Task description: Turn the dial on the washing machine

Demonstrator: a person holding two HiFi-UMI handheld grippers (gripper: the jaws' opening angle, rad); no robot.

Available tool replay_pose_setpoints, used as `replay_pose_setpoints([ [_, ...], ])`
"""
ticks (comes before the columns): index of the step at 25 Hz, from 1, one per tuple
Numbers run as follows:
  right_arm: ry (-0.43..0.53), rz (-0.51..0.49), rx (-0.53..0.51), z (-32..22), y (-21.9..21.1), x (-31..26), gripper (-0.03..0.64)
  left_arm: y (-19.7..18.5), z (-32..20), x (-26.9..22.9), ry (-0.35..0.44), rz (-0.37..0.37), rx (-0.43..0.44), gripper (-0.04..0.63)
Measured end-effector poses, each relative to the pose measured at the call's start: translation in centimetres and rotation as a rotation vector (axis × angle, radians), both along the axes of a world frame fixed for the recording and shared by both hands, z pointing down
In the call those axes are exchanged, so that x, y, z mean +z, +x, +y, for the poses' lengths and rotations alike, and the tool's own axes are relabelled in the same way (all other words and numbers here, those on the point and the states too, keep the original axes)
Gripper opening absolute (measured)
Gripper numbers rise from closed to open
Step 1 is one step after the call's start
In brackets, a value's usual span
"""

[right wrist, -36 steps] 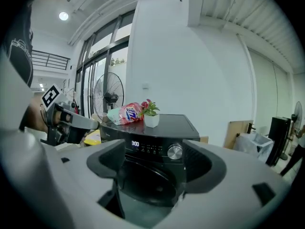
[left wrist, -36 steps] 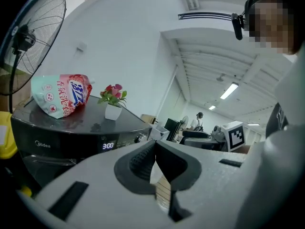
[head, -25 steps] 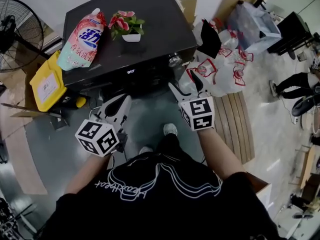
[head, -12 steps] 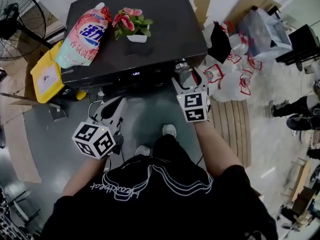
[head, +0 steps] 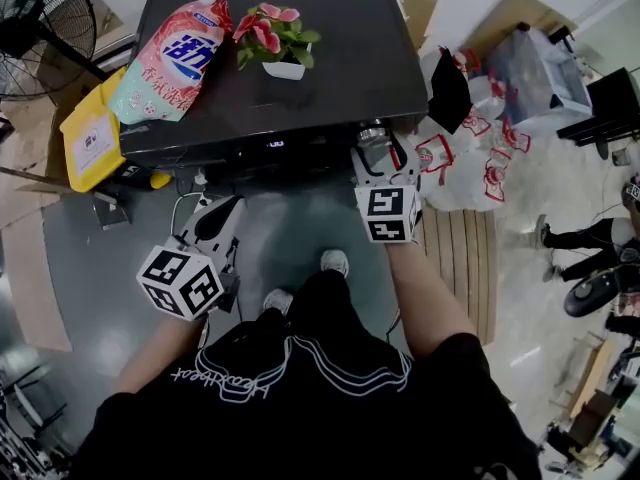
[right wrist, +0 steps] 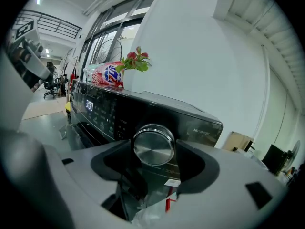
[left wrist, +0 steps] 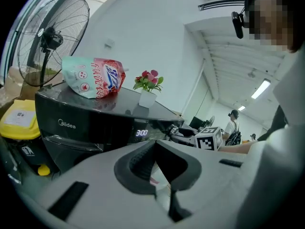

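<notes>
Shifted in from the side to the front of the washing machine (head: 300, 78): right gripper (head: 380, 158) lined up on the dial (right wrist: 153, 145).
Jaws just closing, fairly wide, flanking the dial (right end of the front panel) without visibly pressing it; squared to its face, presumably for a clean twist. Left gripper (left wrist: 153, 147) lowered, pinched together on nothing, kept off to the left, likely just out of the way.

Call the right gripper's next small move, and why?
Probably finish closing on the dial. It sits centred between the jaws of the right gripper, which have just been closing, with a gap showing on each side. Turning should wait until the pads grip.
</notes>
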State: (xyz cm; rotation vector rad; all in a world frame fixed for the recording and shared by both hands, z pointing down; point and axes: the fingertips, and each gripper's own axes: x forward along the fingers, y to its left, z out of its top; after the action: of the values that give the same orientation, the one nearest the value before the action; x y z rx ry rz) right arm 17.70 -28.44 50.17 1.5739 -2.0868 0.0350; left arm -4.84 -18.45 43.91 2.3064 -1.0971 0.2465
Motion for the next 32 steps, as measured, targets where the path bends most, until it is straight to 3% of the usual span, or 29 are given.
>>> replay_pose_setpoints([
  [15, 0.028, 0.041, 0.034, 0.0, 0.4, 0.2, 0.282, -0.5, 0.4, 0.3, -0.008, 0.001, -0.006, 0.005],
  [27, 0.029, -0.047, 0.037, -0.1, 0.2, 0.0, 0.281, -1.1, 0.3, 0.3, -0.008, 0.011, -0.017, 0.005],
  [32, 0.007, -0.143, 0.047, -0.2, 0.5, 0.1, 0.282, -1.3, 0.6, 0.4, -0.014, 0.013, -0.025, 0.005],
])
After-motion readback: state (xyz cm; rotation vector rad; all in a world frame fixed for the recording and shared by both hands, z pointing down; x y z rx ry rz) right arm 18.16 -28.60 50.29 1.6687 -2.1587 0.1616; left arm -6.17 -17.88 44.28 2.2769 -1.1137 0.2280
